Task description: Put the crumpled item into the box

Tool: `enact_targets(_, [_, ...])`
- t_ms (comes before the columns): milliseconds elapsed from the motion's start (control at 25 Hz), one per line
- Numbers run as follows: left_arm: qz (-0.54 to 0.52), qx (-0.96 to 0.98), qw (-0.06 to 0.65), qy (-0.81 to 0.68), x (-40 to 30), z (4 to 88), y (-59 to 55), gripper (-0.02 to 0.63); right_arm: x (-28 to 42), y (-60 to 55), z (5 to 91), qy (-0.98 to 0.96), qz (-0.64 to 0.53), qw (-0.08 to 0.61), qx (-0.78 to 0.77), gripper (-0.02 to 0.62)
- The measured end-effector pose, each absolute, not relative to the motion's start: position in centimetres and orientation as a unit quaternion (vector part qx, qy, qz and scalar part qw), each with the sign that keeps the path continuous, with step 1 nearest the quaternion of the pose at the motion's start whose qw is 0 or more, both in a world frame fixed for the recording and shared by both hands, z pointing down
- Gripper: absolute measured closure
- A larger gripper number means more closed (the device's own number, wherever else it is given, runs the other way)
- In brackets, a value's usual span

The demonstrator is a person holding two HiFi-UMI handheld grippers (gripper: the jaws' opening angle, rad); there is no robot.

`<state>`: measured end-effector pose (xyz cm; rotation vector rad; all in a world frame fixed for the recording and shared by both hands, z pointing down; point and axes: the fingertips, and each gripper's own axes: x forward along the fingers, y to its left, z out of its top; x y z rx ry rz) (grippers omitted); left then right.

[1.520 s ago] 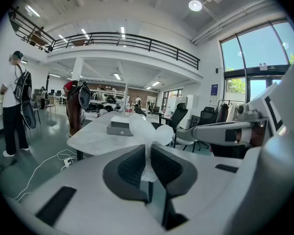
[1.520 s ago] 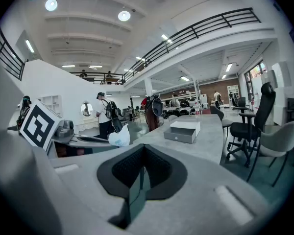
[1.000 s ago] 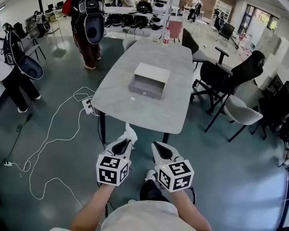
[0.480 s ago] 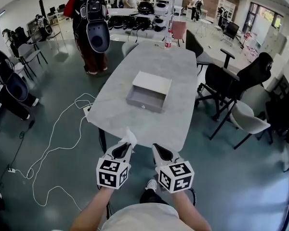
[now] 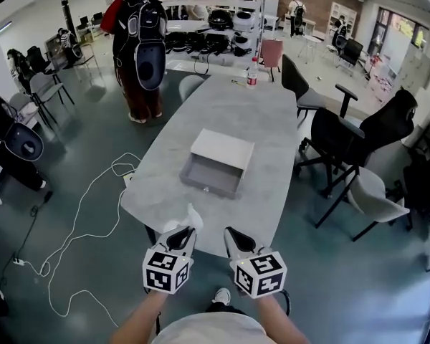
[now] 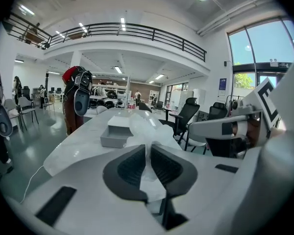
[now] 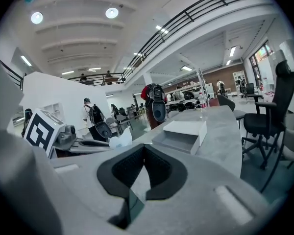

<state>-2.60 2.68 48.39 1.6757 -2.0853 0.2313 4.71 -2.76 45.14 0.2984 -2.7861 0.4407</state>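
A white crumpled item (image 5: 193, 216) sticks up from my left gripper (image 5: 188, 229), which is shut on it just over the near edge of the grey table (image 5: 258, 127). In the left gripper view the crumpled item (image 6: 146, 129) is pinched between the dark pads, with the box (image 6: 116, 132) beyond it. The open grey box (image 5: 216, 165), with its white lid part at the back, lies mid-table ahead of both grippers. Beside the left one, my right gripper (image 5: 229, 232) is shut and holds nothing. The right gripper view has its closed jaws (image 7: 143, 148) before the box (image 7: 182, 133).
A water bottle (image 5: 252, 72) stands at the table's far end. Black office chairs (image 5: 358, 131) and a grey chair (image 5: 376, 192) line the right side. A person with a backpack (image 5: 140, 41) stands far left. White cable (image 5: 79, 221) trails on the floor left of the table.
The view and both grippers have advanced toward the table; its near edge and the box are closer. The left gripper still grips the crumpled item.
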Motion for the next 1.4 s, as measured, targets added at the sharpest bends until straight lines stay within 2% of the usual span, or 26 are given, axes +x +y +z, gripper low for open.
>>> enact_targets(560, [0.098,0.621,0.223,-0.745,-4.1,48.5,-4.3,0.574,3.4,-9.8,45.6,-0.972,0.159,0.143,0.098,0.591])
enact_targets(960, [0.148,0.643,0.219,-0.718,-6.6,49.8,-7.8,0.574,1.4,-12.3,46.0,-0.971,0.160,0.138,0.113,0.591])
enact_targets(1400, [0.236,0.698,0.215,-0.641,-12.4,52.7,-12.5,0.574,-3.8,-15.8,46.9,-0.957,0.175,0.135,0.187,0.591])
